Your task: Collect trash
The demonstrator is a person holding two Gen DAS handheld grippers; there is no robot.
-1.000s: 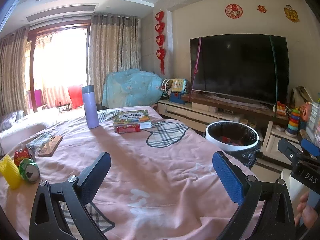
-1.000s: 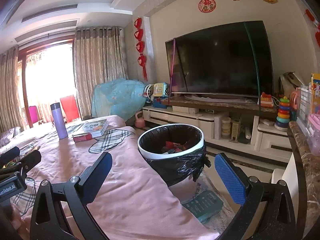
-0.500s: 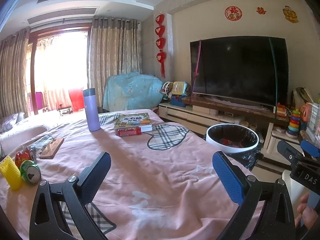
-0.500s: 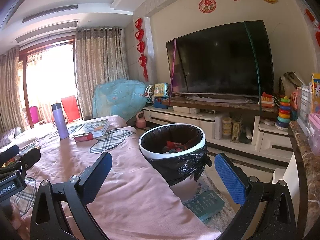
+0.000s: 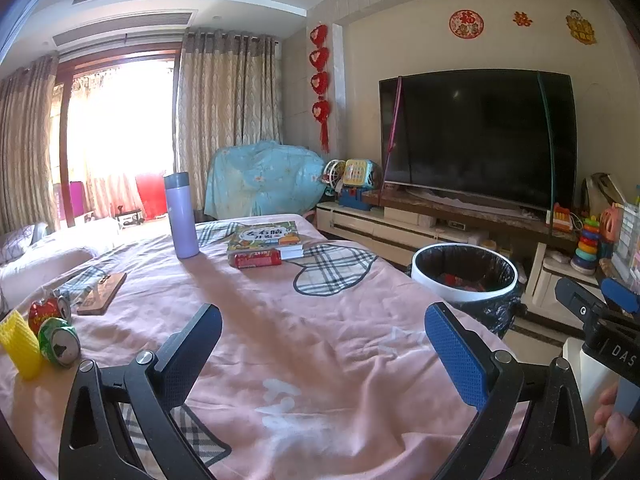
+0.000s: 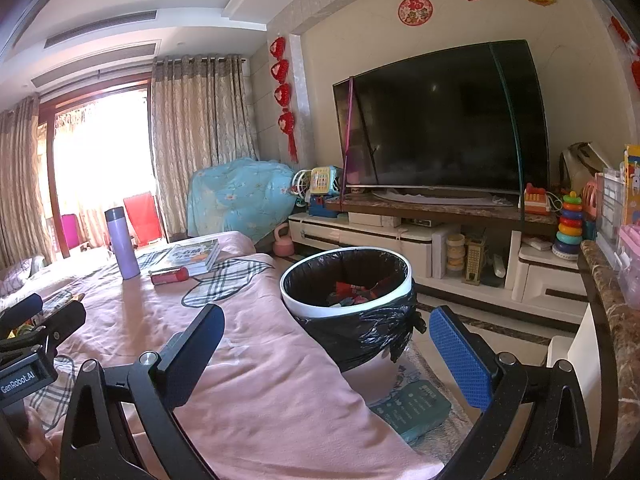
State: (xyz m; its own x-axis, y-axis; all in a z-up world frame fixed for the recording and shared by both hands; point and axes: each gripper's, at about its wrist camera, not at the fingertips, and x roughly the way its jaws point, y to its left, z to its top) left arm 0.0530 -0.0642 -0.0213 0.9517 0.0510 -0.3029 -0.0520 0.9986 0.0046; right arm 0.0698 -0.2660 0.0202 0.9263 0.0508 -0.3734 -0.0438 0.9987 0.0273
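Observation:
A white bin lined with a black bag point(image 5: 464, 276) point(image 6: 347, 292) stands beside the pink-covered table, with red scraps inside. On the table lie a red can on its side point(image 5: 256, 259) point(image 6: 169, 276), a crushed red can point(image 5: 47, 312), a green can point(image 5: 60, 345) and a yellow foam net sleeve point(image 5: 18, 344), the last three at the far left. My left gripper point(image 5: 320, 356) hangs open and empty over the near table. My right gripper point(image 6: 326, 354) is open and empty, just short of the bin.
A purple flask point(image 5: 182, 216), a children's book point(image 5: 266, 236) and a wooden board point(image 5: 102, 288) rest on the pink tablecloth point(image 5: 280, 320). Behind the bin stand a TV point(image 5: 476, 140) on a low cabinet point(image 6: 400, 244), toys, and a marble counter edge point(image 6: 608, 320) at right.
Both views have shifted slightly, the bin sitting a little lower and nearer in the left view. Both grippers stay open and empty.

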